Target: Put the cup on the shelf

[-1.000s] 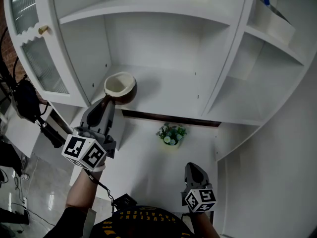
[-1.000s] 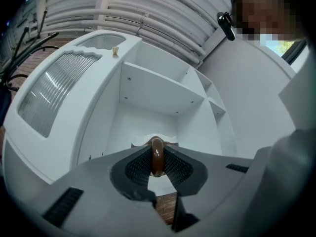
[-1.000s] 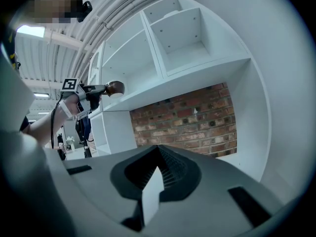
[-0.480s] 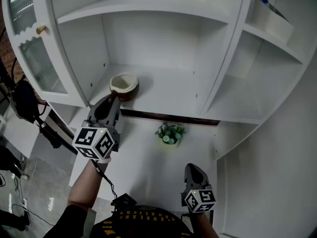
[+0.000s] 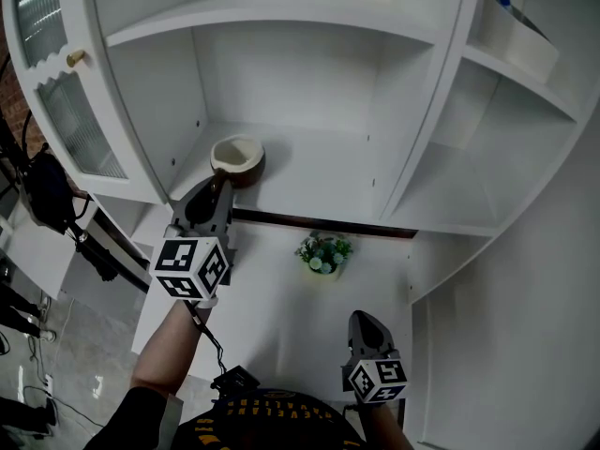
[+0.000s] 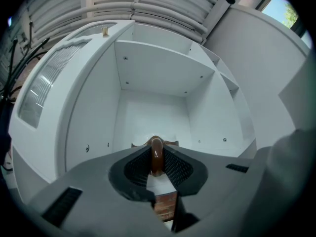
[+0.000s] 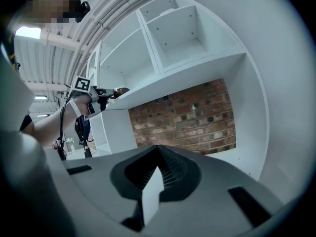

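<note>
The head camera is looking steeply down onto the tall white wooden shelf unit [image 5: 319,172], the left gripper [image 5: 217,187] and the right gripper [image 5: 363,319]. The left gripper's camera is sitting close, facing along its jaws into the same middle compartment; both are showing the round brown cup [image 5: 236,160]. The right gripper's camera is facing a red brick wall [image 7: 182,115] from lower down, catching the left gripper sideways.

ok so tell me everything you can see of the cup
The cup is brown outside and pale cream inside, glossy like ceramic, and looks empty. It stands upright, mouth up, at the front left of the shelf. The left gripper clamps its brown handle between its jaws. Whether its base rests down is unclear.
</note>
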Available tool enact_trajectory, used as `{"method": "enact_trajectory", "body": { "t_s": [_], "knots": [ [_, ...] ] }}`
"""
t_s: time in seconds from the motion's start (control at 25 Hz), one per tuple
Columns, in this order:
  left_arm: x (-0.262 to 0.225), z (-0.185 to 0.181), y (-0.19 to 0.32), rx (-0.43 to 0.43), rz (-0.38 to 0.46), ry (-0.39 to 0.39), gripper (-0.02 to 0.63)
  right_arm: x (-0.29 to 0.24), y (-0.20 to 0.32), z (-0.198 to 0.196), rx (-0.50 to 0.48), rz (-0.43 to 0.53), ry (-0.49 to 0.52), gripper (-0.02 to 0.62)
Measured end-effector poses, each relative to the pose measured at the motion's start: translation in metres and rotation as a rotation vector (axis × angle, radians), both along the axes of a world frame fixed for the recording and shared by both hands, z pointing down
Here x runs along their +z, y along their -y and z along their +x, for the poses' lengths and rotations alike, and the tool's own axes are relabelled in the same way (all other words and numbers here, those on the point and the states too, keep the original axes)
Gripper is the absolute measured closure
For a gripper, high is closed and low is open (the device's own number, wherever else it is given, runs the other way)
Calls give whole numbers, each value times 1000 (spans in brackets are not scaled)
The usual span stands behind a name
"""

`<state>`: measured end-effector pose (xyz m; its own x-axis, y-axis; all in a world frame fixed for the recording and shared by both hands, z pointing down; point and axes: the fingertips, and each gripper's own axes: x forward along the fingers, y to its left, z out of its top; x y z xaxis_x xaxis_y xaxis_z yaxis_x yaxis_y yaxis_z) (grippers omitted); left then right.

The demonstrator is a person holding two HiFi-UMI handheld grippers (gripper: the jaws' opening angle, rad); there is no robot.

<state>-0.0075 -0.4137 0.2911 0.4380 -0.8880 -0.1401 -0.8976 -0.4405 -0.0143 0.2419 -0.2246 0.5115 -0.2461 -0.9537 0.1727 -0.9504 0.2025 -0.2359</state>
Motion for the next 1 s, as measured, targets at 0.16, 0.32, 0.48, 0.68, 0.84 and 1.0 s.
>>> {"method": "enact_trajectory", "body": {
  "t_s": [0.16,0.32,0.48,0.68,0.84,1.0],
  "knots": [
    [0,0,-1,-13,14,10,555,1,0,1,2,-3,1,591],
    [1,0,0,-4,6,16,538,3,0,1,0,-8,4,591],
    [6,-2,-2,2,-11,16,466,4,-1,-2,-3,-10,7,591],
    [6,-9,-11,6,-6,-5,454,4,-3,-3,-6,-10,7,591],
    [8,-12,-26,31,-2,-15,454,4,-5,-3,-3,-12,4,591],
    [11,-21,-51,43,30,-50,454,2,-7,-4,-5,-6,3,591]
  ]
}}
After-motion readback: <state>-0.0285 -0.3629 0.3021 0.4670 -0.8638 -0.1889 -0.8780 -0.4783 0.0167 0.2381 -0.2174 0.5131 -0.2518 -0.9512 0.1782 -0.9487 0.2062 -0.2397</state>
